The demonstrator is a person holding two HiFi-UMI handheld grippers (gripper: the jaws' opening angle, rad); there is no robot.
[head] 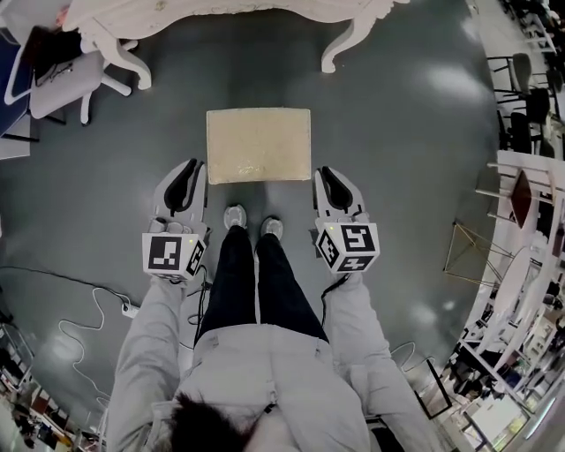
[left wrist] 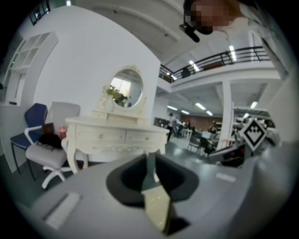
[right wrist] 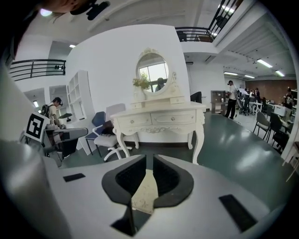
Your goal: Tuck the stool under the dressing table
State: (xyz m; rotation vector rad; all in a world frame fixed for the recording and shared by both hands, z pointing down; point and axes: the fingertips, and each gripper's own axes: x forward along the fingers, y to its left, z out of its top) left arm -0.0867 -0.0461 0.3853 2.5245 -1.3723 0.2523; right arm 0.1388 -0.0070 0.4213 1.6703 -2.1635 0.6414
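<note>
The left tongs (head: 189, 168) and right tongs (head: 329, 174) — both slightly parted, gripping nothing — are flanking the stool (head: 259, 146) at its near corners, equally close, with the dressing desk (head: 265, 18) straight beyond.

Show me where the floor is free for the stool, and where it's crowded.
Free: the floor between stool and table, and on under the table; also right of the stool. Crowded: chair at the table's left end, cable lower left, furniture along the right edge.
</note>
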